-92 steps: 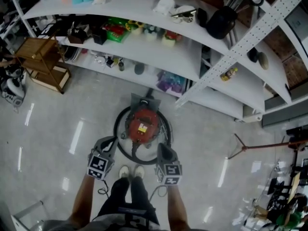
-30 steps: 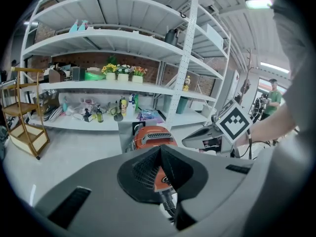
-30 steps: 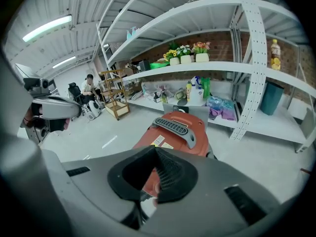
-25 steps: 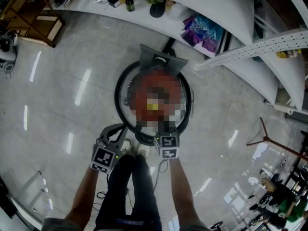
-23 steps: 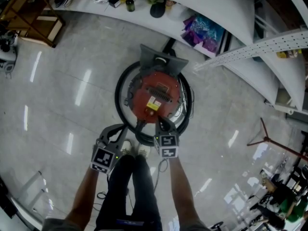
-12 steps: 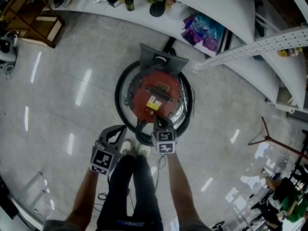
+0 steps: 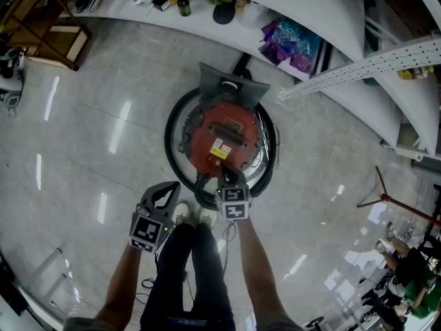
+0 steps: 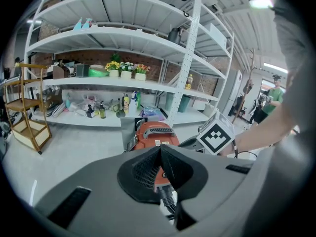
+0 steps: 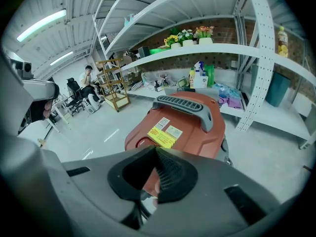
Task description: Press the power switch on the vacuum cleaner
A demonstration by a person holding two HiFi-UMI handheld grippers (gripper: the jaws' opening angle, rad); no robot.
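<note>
The red vacuum cleaner point(image 7: 224, 138) stands on the floor before the shelves, with its black hose point(image 7: 172, 126) coiled round it. My right gripper point(image 7: 226, 176) is shut and empty, its tips at the near edge of the red body point(image 9: 190, 130), just below the yellow label point(image 9: 161, 138) and the grey handle point(image 9: 185, 105). My left gripper point(image 7: 170, 185) is shut and empty too. It hangs to the left, short of the vacuum cleaner point(image 8: 157, 134) and off the hose. I cannot make out the power switch.
White shelving point(image 7: 207, 19) with bottles and a purple bag point(image 7: 295, 41) runs behind the vacuum. A wooden rack point(image 7: 41, 19) stands far left and a stand's legs point(image 7: 393, 209) at the right. The person's shoes point(image 7: 191, 216) are close behind the hose.
The right gripper has moved forward and a little down onto the vacuum's near edge. The left gripper has drifted slightly forward. Both stay shut.
</note>
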